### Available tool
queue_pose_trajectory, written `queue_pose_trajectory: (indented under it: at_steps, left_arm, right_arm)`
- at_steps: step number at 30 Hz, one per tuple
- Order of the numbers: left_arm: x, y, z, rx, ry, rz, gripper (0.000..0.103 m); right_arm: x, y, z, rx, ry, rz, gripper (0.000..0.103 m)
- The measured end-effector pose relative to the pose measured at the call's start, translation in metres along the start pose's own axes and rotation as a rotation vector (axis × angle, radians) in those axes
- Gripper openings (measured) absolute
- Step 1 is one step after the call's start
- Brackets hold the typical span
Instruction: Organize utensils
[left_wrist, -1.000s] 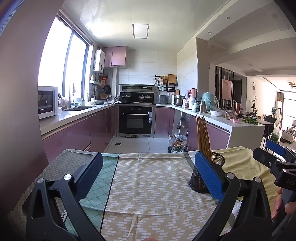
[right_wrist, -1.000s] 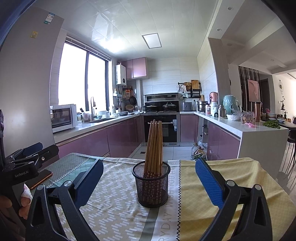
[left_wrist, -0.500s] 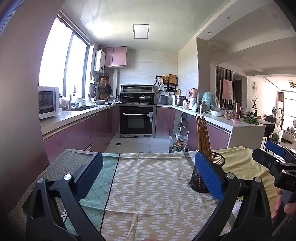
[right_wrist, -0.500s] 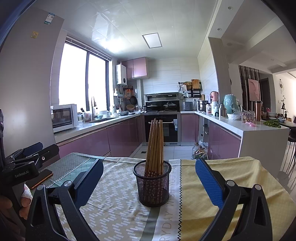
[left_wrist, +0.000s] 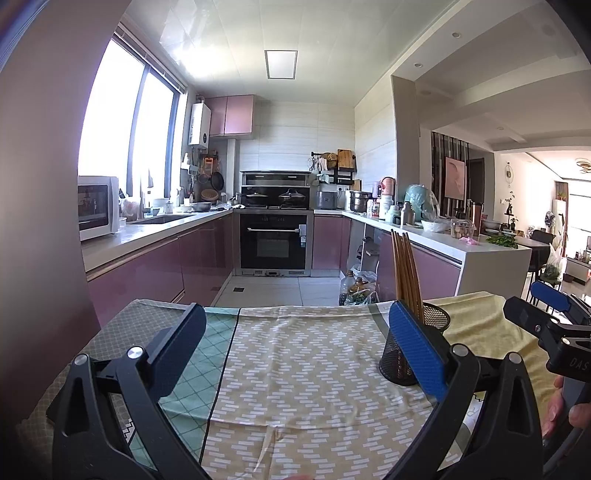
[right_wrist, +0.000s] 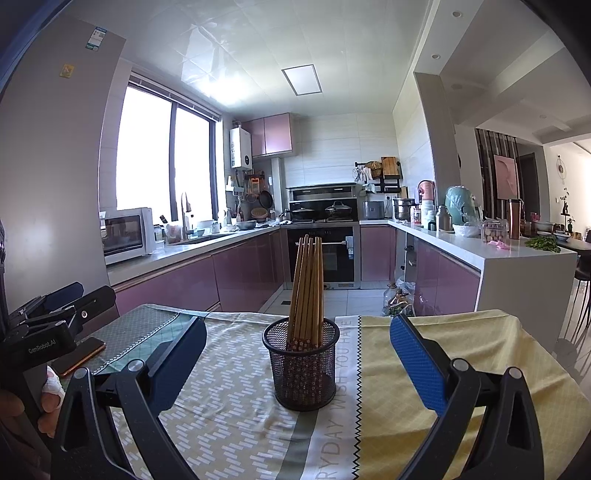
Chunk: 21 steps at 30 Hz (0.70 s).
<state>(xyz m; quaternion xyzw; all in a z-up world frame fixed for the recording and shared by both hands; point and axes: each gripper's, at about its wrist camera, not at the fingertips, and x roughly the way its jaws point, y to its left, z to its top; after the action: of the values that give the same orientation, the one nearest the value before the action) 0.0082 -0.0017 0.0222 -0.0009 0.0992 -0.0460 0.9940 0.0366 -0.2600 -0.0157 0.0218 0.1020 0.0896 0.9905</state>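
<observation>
A black mesh holder (right_wrist: 301, 363) stands upright on the cloth-covered table, with several wooden chopsticks (right_wrist: 307, 288) bundled upright in it. My right gripper (right_wrist: 297, 354) is open and empty, its jaws wide apart, with the holder centred just beyond them. My left gripper (left_wrist: 295, 343) is open and empty over the patterned cloth; the holder (left_wrist: 400, 354) shows partly hidden behind its right finger (left_wrist: 417, 350), with the chopsticks (left_wrist: 406, 273) rising above it. Each gripper shows at the edge of the other's view.
A patchwork tablecloth (left_wrist: 295, 354) of green, beige and yellow covers the table. A phone (right_wrist: 79, 356) lies on the cloth at the left. Beyond the table's far edge are kitchen counters (right_wrist: 480, 251), an oven (left_wrist: 273, 240) and a tiled floor.
Almost nothing has changed; both views shift very slightly, and both grippers stay open over the table.
</observation>
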Motion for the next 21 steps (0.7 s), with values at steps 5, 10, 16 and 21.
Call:
queue_pose_trajectory:
  at_steps: [5,10,16,21]
  left_arm:
    - [0.0002,0.0004,-0.0001,0.001,-0.001,0.002,0.098]
    - [0.0007,0.0013,0.0002,0.005,-0.006,0.009,0.098]
    - [0.0009,0.0015,0.0006,0.007,-0.008,0.012,0.098]
    - [0.0006,0.0010,0.0006,0.007,-0.009,0.012,0.097]
  right_arm:
    - [-0.0003,0.0004,-0.0004,0.001,-0.002,-0.001,0.096]
    - [-0.0003,0.0002,-0.0001,0.000,-0.002,0.000,0.096]
    - [-0.0001,-0.0001,-0.0006,0.001,-0.001,-0.001,0.096]
    - [0.0001,0.0005,-0.0009,0.001,-0.002,0.000,0.096]
